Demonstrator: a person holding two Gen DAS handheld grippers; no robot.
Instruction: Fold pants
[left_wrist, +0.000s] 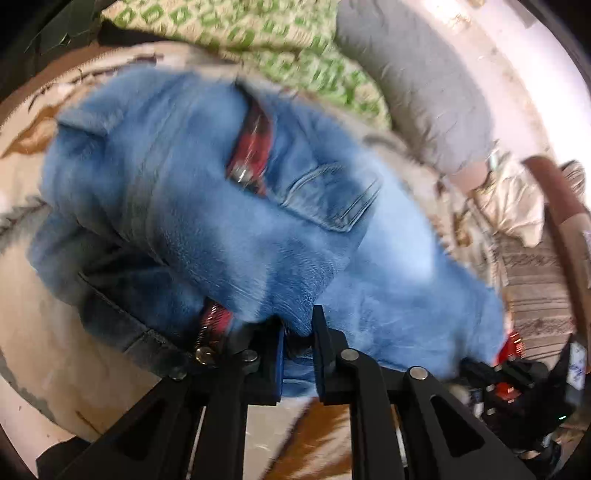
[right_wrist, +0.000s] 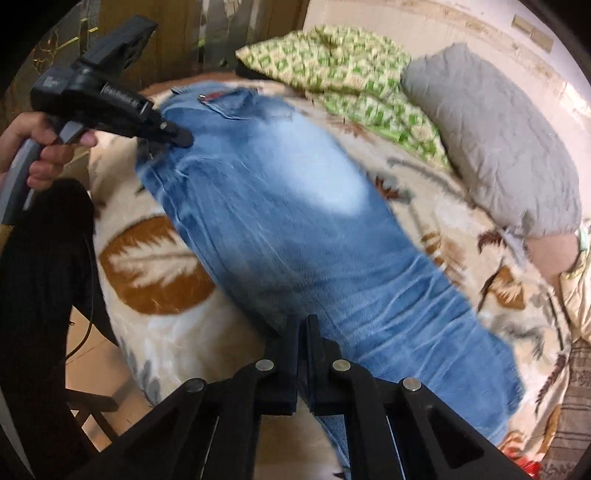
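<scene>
The blue jeans (right_wrist: 295, 229) lie stretched along a bed covered by a cream blanket with brown leaf prints (right_wrist: 155, 266), the waistband end at the far left and the leg end near the right. The left gripper (left_wrist: 298, 332) has its 2 fingers clenched on a fold of denim at the waist end, where a back pocket (left_wrist: 332, 199) and a red-lined waistband opening (left_wrist: 251, 147) show, blurred. From the right wrist view this same gripper (right_wrist: 181, 138) meets the jeans' left edge near the waist, held by the person's left hand (right_wrist: 40, 147). The right gripper (right_wrist: 303, 332) has its fingers pressed nearly together on the jeans' near edge at the leg end, pinching cloth. At the far side of the bed lie a green-patterned pillow (right_wrist: 343, 70) and, to its right, a grey pillow (right_wrist: 491, 140).
</scene>
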